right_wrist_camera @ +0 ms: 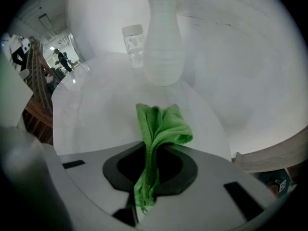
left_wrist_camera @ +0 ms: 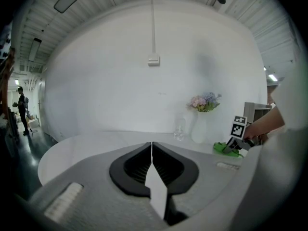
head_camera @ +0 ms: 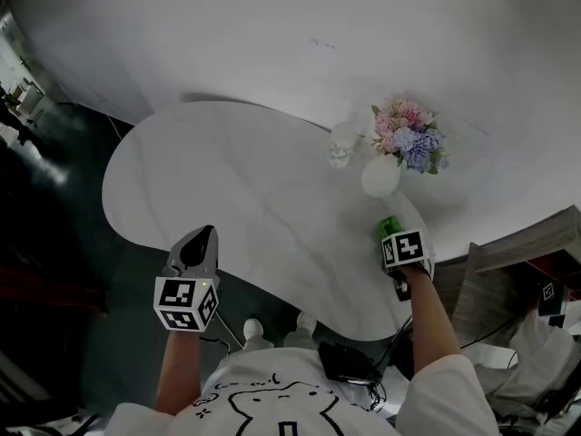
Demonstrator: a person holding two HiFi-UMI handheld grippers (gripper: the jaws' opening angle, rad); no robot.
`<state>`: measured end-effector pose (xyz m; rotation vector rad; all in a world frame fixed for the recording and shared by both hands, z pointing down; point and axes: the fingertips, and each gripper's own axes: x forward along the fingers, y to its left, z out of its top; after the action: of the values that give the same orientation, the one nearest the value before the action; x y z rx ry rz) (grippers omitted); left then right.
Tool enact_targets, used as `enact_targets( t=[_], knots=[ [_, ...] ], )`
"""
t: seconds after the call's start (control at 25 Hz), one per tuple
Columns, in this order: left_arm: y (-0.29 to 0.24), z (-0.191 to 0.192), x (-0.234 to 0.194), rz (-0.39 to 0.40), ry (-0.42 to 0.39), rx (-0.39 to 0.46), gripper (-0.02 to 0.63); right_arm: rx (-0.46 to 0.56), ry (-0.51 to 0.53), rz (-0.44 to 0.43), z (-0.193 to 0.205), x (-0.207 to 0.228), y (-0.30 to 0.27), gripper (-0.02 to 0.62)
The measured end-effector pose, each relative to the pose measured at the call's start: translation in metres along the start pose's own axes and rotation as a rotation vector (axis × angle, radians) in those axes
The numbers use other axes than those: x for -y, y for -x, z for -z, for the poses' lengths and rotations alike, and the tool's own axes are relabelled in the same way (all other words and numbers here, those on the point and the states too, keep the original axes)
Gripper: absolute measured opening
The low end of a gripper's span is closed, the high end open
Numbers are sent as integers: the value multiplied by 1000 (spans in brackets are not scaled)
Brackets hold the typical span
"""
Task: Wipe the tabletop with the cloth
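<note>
A green cloth is pinched between the jaws of my right gripper, which is shut on it; the cloth's free end bunches on the white tabletop just in front of the vase. In the head view the right gripper rests at the table's right front edge with a bit of green cloth showing. My left gripper hovers over the table's near left edge, and in its own view the left gripper has its jaws pressed together with nothing between them. The cloth shows far right there.
A white vase with pink and blue flowers and a clear glass stand at the table's far right. A wooden cabinet is right of the table. The rounded white table stands before a white wall; a person stands far left.
</note>
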<state>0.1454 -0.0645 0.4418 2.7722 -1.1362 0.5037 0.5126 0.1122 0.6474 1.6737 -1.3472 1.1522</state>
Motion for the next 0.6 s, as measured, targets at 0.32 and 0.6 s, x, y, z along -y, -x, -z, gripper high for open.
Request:
enact_targets(
  t=[0.32, 0.6],
  knots=[
    [14, 7, -7, -11, 13, 3, 20, -42, 121, -46, -3, -38, -3, 40],
    [28, 11, -11, -8, 23, 12, 20, -49, 166, -55, 2, -68, -1, 40]
  ],
)
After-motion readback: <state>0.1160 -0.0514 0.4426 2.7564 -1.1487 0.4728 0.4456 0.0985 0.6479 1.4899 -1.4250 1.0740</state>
